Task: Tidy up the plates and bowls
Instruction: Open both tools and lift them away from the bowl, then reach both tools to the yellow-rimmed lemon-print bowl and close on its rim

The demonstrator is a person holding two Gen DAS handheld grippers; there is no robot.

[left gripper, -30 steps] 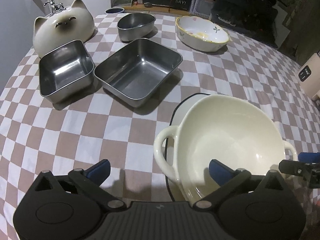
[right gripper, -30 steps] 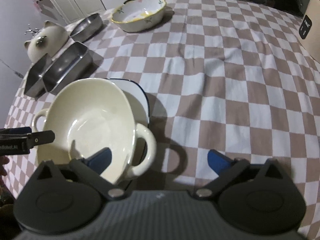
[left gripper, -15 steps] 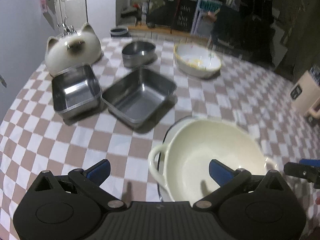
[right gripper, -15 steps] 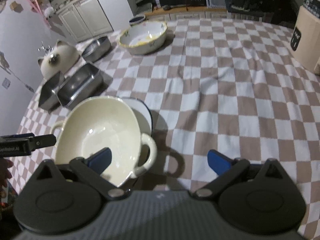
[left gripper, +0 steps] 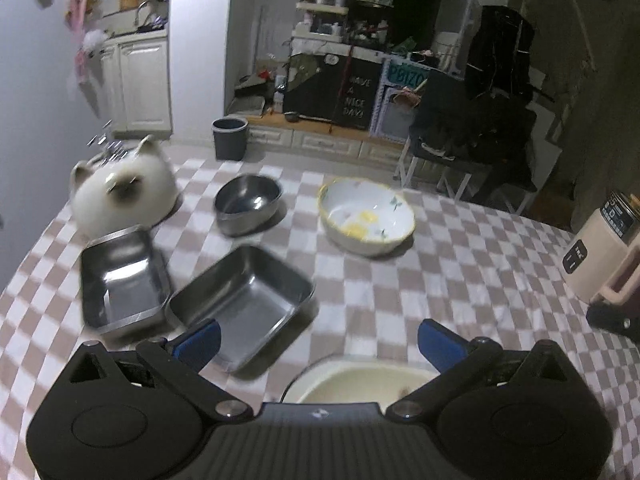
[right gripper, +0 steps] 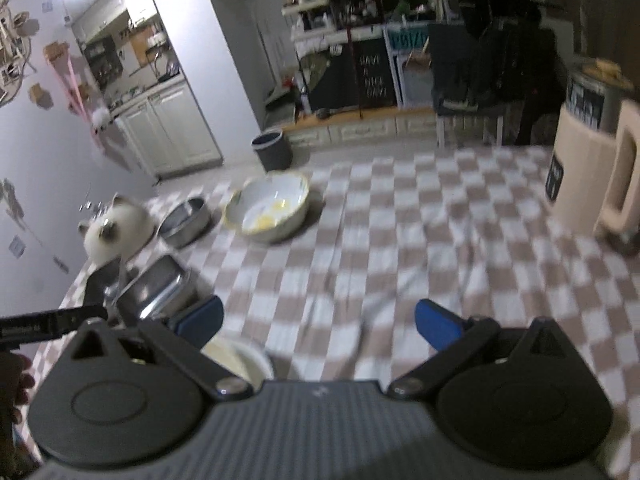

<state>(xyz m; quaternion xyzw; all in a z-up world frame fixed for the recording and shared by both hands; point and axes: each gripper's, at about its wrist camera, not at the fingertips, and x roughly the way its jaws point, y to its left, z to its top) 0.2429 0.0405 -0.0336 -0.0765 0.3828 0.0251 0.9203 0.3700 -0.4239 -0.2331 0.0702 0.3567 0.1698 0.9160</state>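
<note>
My left gripper (left gripper: 318, 338) is open and empty, raised above the checkered table. Below it only the far rim of the cream two-handled bowl (left gripper: 360, 376) shows; the bowl sits on a plate that is hidden. My right gripper (right gripper: 318, 322) is open and empty too, with a sliver of the same cream bowl (right gripper: 240, 360) under its left finger. Further back lie a large square steel tray (left gripper: 244, 300), a smaller steel tray (left gripper: 120, 284), a round steel bowl (left gripper: 248, 204) and a yellow-rimmed floral bowl (left gripper: 366, 216).
A white cat-shaped jar (left gripper: 124, 192) stands at the table's far left. A beige kettle (left gripper: 600, 256) stands at the right edge and shows large in the right wrist view (right gripper: 592, 172). The left gripper's tip (right gripper: 52, 320) shows at left.
Both grippers have risen and tilted up away from the cream bowl, which slid to the bottom of both views. The room behind the table came into view.
</note>
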